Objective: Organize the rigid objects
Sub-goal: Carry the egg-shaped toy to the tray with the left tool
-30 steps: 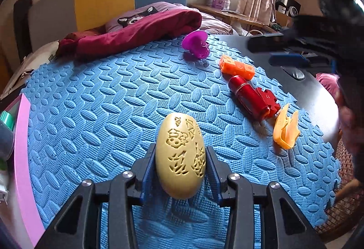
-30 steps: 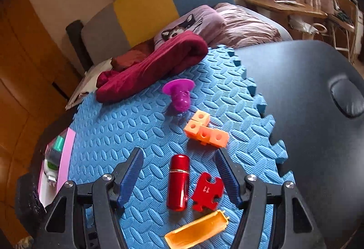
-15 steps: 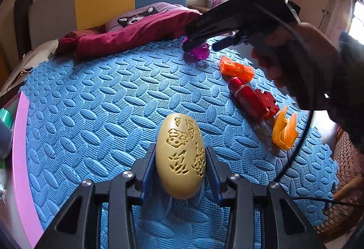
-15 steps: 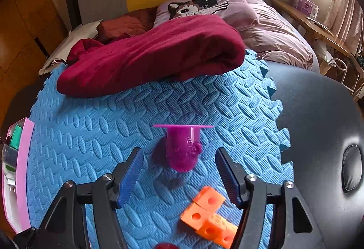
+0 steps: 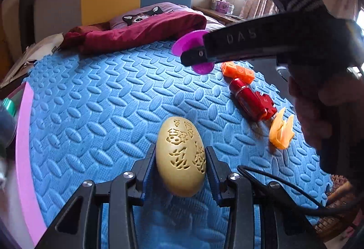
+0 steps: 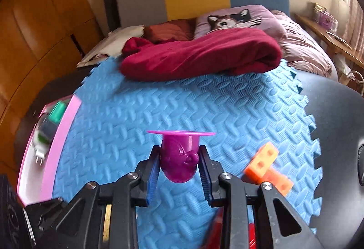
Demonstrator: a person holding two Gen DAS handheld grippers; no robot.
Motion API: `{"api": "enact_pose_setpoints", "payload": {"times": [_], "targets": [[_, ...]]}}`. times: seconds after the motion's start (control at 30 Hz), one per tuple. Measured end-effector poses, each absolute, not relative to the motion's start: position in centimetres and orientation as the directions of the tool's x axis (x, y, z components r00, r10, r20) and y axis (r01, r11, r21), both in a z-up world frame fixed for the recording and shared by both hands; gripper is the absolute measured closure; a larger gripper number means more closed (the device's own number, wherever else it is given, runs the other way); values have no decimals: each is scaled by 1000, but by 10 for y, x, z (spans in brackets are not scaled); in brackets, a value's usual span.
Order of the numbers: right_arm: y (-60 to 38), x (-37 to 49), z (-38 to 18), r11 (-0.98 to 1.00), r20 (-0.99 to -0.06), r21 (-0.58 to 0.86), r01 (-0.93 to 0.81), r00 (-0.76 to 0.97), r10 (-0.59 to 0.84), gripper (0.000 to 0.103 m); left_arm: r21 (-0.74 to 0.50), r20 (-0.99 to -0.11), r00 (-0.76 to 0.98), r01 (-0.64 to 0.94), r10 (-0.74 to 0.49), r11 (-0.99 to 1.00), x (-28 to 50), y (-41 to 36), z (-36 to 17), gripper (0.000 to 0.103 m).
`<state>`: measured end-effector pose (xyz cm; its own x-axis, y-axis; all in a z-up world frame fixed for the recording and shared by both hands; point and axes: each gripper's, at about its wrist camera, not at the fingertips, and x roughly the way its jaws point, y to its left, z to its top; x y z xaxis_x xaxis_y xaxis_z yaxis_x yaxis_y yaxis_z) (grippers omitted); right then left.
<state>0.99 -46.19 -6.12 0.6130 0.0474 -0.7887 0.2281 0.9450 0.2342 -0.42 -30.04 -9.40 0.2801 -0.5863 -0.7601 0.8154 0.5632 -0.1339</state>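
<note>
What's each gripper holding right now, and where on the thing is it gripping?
The left gripper clamps the tan carved egg across its lower sides. The right gripper clamps the purple flanged toy across its rounded body, below the flange.

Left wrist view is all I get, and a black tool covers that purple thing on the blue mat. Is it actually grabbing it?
Observer: Yes. In the right wrist view the right gripper has both pads pressed against the sides of the purple toy.
Operator: What shape is the toy? I only see a purple disc.
Observer: It has a rounded body with a small knob on it, and the disc is a flat brim on its far end.
Operator: What is off to the left of the bed?
Observer: A wood-panelled wardrobe stands there.
</note>
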Motion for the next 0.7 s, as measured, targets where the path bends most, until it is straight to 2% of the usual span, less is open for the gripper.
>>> {"api": "enact_pose_setpoints", "payload": {"times": [0.23,0.3,0.47,0.6,0.7], "targets": [[-437,10,-87,939,-806,275,207,582,108,71,-138,-777,290,788,-558,601,-17,-263,-89,64],[-436,10,-94,939,-809,266,217,580,95,71,-148,-779,293,773,-554,617,-19,-251,-86,70],[-431,11,-97,947,-803,236,217,592,65,72,-136,-763,318,771,-562,622,-28,-236,-77,78],[-432,9,-96,952,-800,222,213,598,53,72,-134,-752,325,777,-574,615,-26,-233,-74,93],[-432,10,-96,952,-798,222,211,600,53,72,-124,-767,319,778,-556,616,-23,-235,-82,93]]}}
